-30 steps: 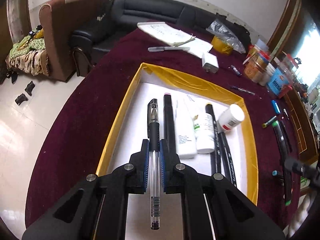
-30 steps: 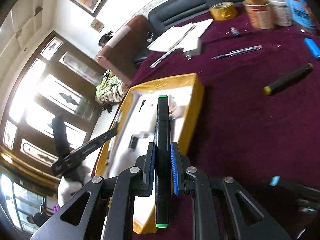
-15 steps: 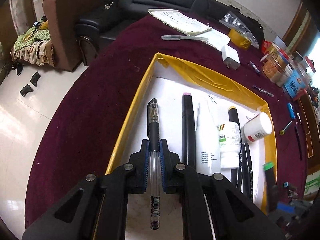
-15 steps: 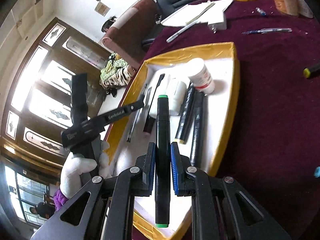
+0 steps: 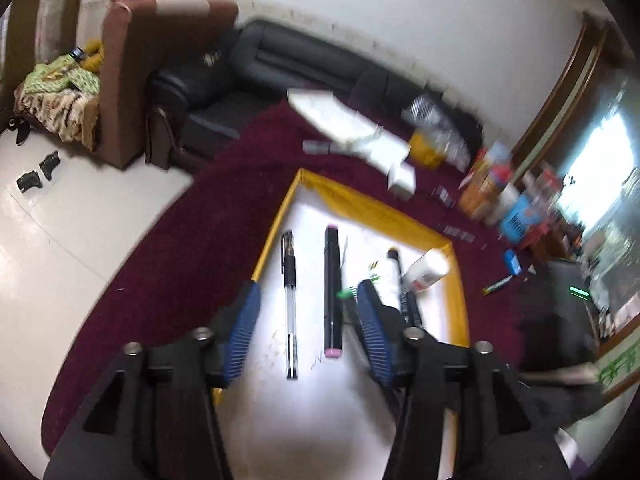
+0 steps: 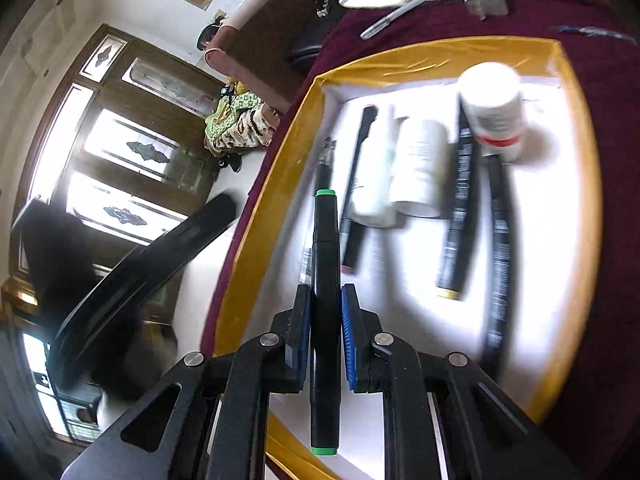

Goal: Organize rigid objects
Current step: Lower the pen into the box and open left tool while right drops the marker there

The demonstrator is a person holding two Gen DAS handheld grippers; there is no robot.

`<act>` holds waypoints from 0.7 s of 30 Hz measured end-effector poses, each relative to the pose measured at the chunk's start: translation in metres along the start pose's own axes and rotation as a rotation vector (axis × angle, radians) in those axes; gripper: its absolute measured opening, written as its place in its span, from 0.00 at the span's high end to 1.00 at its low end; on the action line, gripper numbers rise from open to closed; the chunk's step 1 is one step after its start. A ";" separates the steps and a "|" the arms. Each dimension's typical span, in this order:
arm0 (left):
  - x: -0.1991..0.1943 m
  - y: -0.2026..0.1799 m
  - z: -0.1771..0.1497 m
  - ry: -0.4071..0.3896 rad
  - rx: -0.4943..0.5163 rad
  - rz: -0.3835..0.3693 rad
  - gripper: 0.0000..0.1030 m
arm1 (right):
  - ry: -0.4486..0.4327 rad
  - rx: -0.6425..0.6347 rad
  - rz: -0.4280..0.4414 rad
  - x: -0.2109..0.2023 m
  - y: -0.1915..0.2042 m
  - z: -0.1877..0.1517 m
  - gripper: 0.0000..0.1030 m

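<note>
Your left gripper [image 5: 308, 320] has just spread its jaws and let go of the pen [image 5: 289, 304], which now lies free on the tray [image 5: 460, 304] floor beside the pink-tipped marker [image 5: 333, 292]; a moment ago you pinched it. That item is placed. Your right gripper [image 6: 326, 340] pinches the green-tipped marker [image 6: 325, 280] over the tray's near-left part, next to be set down.

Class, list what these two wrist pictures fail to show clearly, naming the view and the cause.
- Left wrist: jars past the tray, motion-blurred.
- Left wrist: right gripper, a dark smear.
- Right wrist: bottle label print, blurred.
- Right wrist: pen, partly behind the green-capped marker.
</note>
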State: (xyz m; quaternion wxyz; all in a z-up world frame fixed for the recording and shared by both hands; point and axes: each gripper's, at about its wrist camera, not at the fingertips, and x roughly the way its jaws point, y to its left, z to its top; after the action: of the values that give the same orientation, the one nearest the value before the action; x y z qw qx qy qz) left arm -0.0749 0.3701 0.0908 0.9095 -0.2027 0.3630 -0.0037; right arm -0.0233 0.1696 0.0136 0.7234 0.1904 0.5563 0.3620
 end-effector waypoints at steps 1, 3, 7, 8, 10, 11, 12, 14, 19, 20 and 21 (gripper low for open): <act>-0.017 0.004 -0.006 -0.043 -0.010 -0.004 0.45 | 0.004 0.004 0.004 0.004 0.002 0.002 0.87; -0.034 0.010 -0.013 -0.088 -0.030 -0.009 0.42 | 0.001 0.004 -0.009 0.016 0.010 0.007 0.87; -0.051 0.028 -0.029 -0.114 -0.094 -0.014 0.39 | -0.008 -0.011 -0.048 0.032 0.021 0.015 0.87; -0.051 0.031 -0.033 -0.107 -0.106 -0.012 0.39 | -0.012 -0.018 -0.066 0.036 0.023 0.016 0.87; -0.052 0.037 -0.036 -0.105 -0.119 -0.006 0.39 | -0.023 -0.034 -0.105 0.038 0.026 0.017 0.87; -0.052 0.037 -0.038 -0.108 -0.120 0.001 0.39 | -0.034 -0.043 -0.130 0.038 0.028 0.017 0.87; -0.052 0.038 -0.039 -0.112 -0.118 0.011 0.38 | -0.048 -0.053 -0.156 0.036 0.028 0.017 0.87; -0.051 0.039 -0.041 -0.117 -0.122 0.028 0.37 | -0.080 -0.078 -0.200 0.032 0.030 0.016 0.87; -0.049 0.041 -0.048 -0.089 -0.147 0.021 0.36 | -0.111 -0.110 -0.207 0.018 0.038 0.017 0.79; -0.051 0.039 -0.049 -0.091 -0.144 0.025 0.36 | -0.124 -0.116 -0.211 0.012 0.039 0.016 0.79; -0.053 0.038 -0.051 -0.094 -0.141 0.029 0.36 | -0.138 -0.126 -0.214 0.008 0.042 0.017 0.79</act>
State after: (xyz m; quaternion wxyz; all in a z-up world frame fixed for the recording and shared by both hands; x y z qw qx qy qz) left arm -0.1530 0.3947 0.0785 0.9090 -0.2607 0.3221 0.0444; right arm -0.0195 0.2061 0.0419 0.8049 0.1087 0.4986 0.3029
